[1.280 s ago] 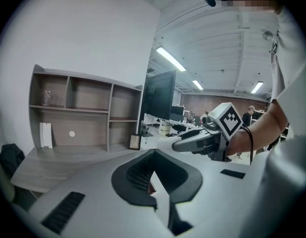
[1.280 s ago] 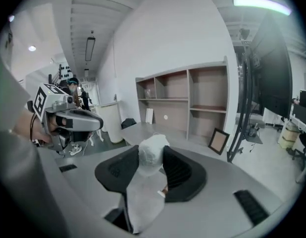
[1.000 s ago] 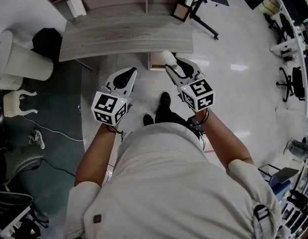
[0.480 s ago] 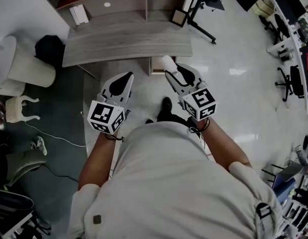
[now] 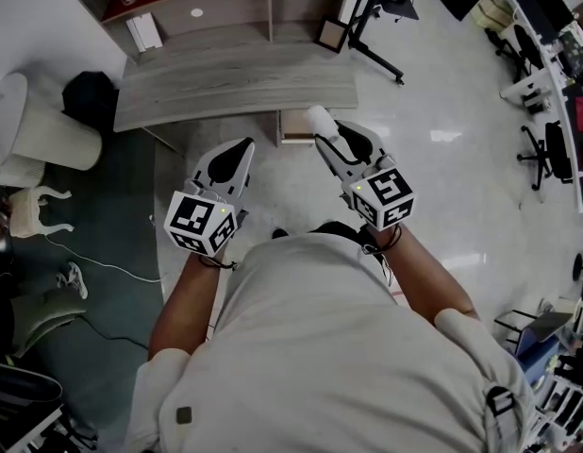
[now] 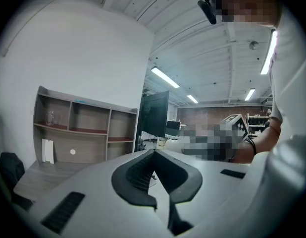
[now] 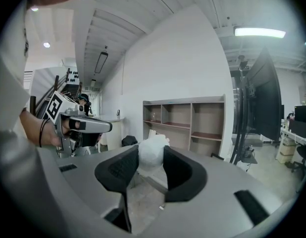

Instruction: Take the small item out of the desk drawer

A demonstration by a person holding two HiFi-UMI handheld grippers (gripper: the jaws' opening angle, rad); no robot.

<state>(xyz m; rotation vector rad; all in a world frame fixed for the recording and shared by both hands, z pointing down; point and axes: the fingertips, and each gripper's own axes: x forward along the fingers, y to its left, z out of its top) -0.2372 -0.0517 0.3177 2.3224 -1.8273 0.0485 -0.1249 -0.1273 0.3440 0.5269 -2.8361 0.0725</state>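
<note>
While two hand-held grippers are hovering over open floor (image 5: 282, 176) off the front edge of one grey wooden desk (image 5: 235, 78), the right gripper (image 5: 327, 132) is clamping the one small white crumpled item (image 7: 152, 153), outside the single open drawer (image 5: 293, 125); the left gripper (image 5: 233, 154) is holding its jaws together, empty.

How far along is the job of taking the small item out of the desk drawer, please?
Done: the white item is out of the drawer, which appears to jut open under the desk edge. In hand: the right gripper is shut on the item, holding it in the air before the desk; the left gripper is shut and empty. Left: the item is not yet set down, and the drawer is not closed.
</note>
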